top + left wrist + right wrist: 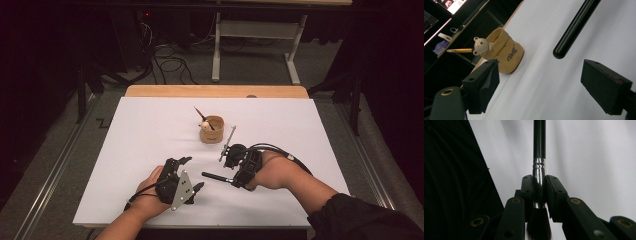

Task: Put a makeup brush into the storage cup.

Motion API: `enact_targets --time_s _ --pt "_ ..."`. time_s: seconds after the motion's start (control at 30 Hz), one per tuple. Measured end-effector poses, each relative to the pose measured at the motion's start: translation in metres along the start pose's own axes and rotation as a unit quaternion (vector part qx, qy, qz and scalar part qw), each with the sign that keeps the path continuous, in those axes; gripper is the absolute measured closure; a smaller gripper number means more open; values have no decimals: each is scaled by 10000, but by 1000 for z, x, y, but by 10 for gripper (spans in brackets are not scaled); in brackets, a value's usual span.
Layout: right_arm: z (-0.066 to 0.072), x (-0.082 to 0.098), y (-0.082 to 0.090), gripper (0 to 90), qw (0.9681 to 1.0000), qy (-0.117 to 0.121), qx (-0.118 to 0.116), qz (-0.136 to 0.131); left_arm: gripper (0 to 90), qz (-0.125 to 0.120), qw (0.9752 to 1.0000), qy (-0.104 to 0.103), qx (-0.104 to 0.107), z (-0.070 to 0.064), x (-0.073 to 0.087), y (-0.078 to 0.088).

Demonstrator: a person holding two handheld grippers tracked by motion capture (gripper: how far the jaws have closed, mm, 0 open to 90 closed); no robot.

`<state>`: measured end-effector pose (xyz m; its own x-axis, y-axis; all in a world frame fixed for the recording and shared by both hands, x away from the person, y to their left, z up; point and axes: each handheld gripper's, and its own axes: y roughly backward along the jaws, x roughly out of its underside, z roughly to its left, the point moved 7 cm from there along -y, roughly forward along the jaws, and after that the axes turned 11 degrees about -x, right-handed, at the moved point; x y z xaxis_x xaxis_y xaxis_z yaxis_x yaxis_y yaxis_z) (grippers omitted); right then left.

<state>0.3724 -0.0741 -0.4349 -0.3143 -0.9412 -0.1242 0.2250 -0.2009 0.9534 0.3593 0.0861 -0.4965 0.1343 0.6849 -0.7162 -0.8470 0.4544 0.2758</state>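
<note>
Just in front of the tan holder (212, 129), toward my side of the white table (150, 130), my right gripper (539, 187) has its jaws clamped on the silver ferrule of a black brush (539, 145). Left of that brush and farther from the holder, my left gripper (187, 172) has its jaws spread wide with nothing between them.

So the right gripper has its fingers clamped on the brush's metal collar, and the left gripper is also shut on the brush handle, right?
Not quite. The right gripper does clamp the brush at its metal collar, but the left gripper is open: in the left gripper view its fingers stand wide apart, with the brush's black handle end hanging free ahead of them, untouched.
</note>
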Motion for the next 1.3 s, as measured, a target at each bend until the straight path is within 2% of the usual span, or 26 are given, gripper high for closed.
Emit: enact_targets --time_s 0.13,0.23,0.33,0.83,1.3 --pt "1 0 0 782 9999 -32 -48 99 180 -7 10000 -60 24 -1 0 0" --pt "1 -2 -1 781 10000 -37 -27 70 201 -30 9999 -86 83 -4 0 0" --pt "1 -3 1 781 9999 -52 -1 153 223 -30 9999 -147 79 -4 0 0" --pt "3 -7 -2 781 9998 9 -53 192 395 -44 9991 -384 147 -8 2 0" --pt "6 -14 -8 781 9990 10 -123 421 541 -87 9975 -660 248 -15 3 1"
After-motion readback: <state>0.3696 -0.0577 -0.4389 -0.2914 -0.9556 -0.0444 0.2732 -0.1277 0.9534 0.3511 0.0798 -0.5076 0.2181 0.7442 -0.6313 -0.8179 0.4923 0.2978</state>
